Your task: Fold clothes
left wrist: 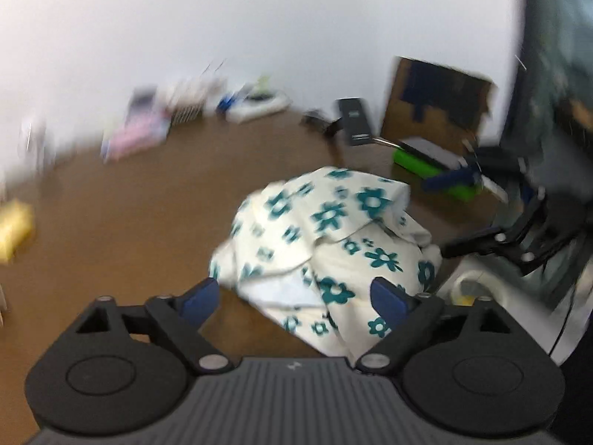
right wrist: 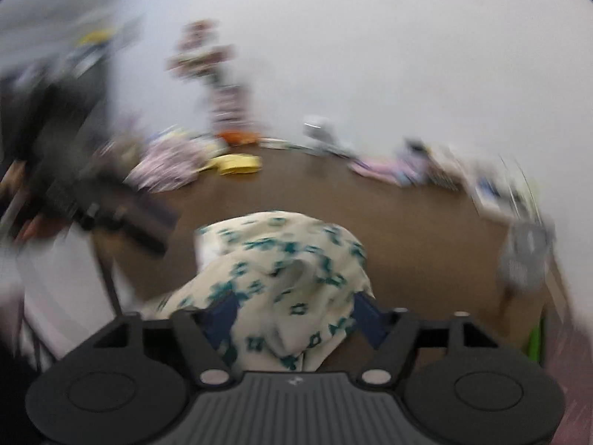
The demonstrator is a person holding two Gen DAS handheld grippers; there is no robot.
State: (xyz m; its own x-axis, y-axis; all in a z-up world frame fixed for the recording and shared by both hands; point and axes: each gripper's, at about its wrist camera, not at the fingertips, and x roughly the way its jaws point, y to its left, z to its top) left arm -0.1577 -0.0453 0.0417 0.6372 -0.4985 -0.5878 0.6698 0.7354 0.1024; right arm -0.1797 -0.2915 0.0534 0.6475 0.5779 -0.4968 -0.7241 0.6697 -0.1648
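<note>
A brown wooden table point(left wrist: 122, 200) runs back to a plain white wall point(left wrist: 259, 18), and both views are smeared by motion blur. On the table lies the task's thing, a crumpled cream-white garment printed with teal flowers point(left wrist: 326, 244), heaped in a loose mound with folds overlapping. The left tongs point(left wrist: 298, 300) are spread wide, released, their blue-padded fingertips point(left wrist: 202, 298) standing at either side of the mound's near edge; whether the pads touch the cloth cannot be told. In the right wrist view the same flowered garment point(right wrist: 285, 270) bulges up between the blue pads of the right tongs point(right wrist: 296, 315), which are likewise parted and not clamped, with cloth draped against and partly over both fingertips point(right wrist: 367, 315). From the left wrist view the right tongs appear as a black linkage just beside the garment's right side. Further out, a bright green flat object point(left wrist: 433, 170) with a dark slab on top lies near the mound, an open brown cardboard box point(left wrist: 437, 104) stands behind it against the wall, and a yellow cloth point(right wrist: 237, 163) and pink-and-white striped fabric point(right wrist: 166, 167) lie along the table's far edge among blurred clutter.
</note>
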